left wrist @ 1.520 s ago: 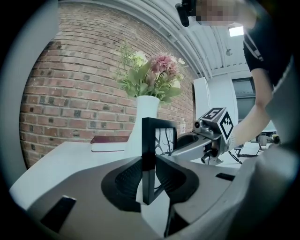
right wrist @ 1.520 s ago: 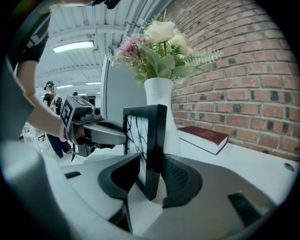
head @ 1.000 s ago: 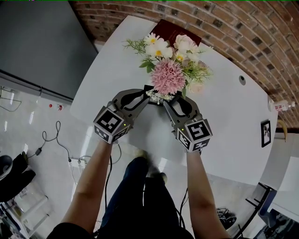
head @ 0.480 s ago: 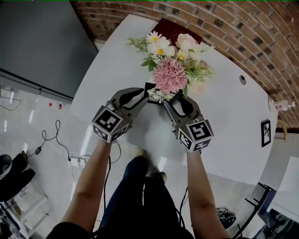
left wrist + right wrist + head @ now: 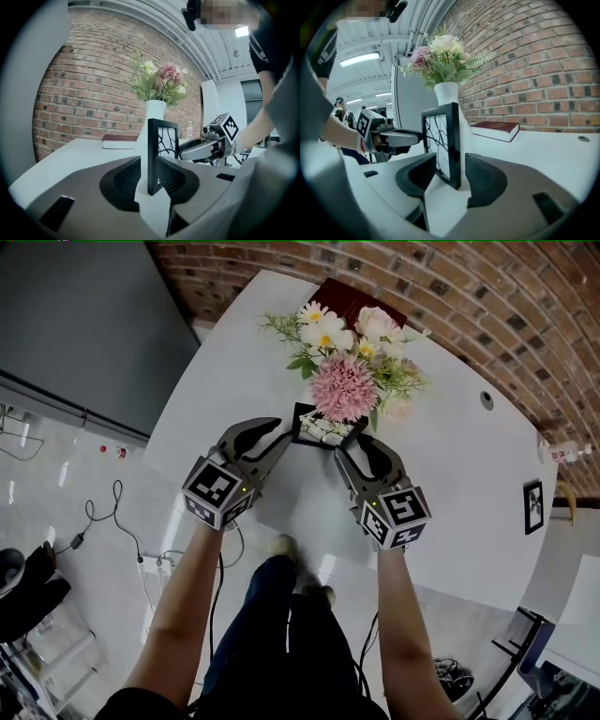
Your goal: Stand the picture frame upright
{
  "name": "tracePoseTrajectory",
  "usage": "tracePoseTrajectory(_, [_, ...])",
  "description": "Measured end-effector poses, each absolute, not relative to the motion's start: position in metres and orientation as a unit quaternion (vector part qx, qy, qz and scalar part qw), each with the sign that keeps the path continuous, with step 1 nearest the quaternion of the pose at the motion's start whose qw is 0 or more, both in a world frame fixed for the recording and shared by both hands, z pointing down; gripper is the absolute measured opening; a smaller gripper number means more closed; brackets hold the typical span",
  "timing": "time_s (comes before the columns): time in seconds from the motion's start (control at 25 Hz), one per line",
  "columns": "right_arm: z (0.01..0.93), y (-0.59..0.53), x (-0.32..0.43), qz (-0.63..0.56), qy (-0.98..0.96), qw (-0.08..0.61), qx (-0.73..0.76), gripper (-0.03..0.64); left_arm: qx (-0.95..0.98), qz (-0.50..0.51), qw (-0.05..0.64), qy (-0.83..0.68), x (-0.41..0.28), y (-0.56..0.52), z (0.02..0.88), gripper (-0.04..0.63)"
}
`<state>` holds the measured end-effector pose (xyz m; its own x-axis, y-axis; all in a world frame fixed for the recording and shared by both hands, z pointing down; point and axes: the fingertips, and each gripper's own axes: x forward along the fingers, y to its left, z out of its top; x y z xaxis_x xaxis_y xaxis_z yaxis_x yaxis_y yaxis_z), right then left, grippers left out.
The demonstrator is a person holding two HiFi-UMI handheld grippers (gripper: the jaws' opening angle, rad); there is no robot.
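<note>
The picture frame (image 5: 323, 426) is standing upright just in front of the vase (image 5: 154, 115), and the left gripper (image 5: 284, 435) and right gripper (image 5: 347, 446) are seemingly releasing it, jaws just opening, spread loosely around its side edges; next, probably backing straight away without nudging it

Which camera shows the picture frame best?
The right gripper view: the picture frame stands angled there, showing its branch print. The left gripper view shows it nearly edge-on; the head view shows only its top, partly under the flowers.
</note>
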<state>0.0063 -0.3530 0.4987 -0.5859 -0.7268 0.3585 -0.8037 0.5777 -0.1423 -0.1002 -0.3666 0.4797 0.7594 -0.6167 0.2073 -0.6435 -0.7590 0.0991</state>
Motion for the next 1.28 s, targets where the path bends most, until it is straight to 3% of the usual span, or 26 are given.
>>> tracePoseTrajectory(0.12, [0.5,-0.35,0.009,0.149,-0.873,0.136,0.445,0.191,0.932,0.087,0.084,-0.342,-0.105,-0.361,0.481,0.109])
tracePoseTrajectory(0.36, [0.498,-0.338,0.016,0.153,-0.866,0.134,0.458,0.101,0.927,0.092,0.088,-0.353,-0.112,-0.349,0.482,0.107])
tracePoseTrajectory(0.64, [0.484,-0.315,0.02,0.142,-0.871,0.121,0.454,0.006,0.916,0.086,0.092,-0.381,-0.113,-0.326,0.475,0.031])
tracePoseTrajectory(0.76, [0.474,-0.303,0.018,0.137,-0.878,0.111,0.445,0.006,0.914,0.079,0.091,-0.387,-0.109,-0.312,0.468,0.0])
tracePoseTrajectory(1.28, [0.425,-0.214,0.007,0.13,-0.903,0.067,0.405,0.005,0.908,0.029,0.114,-0.403,-0.091,-0.23,0.428,0.0])
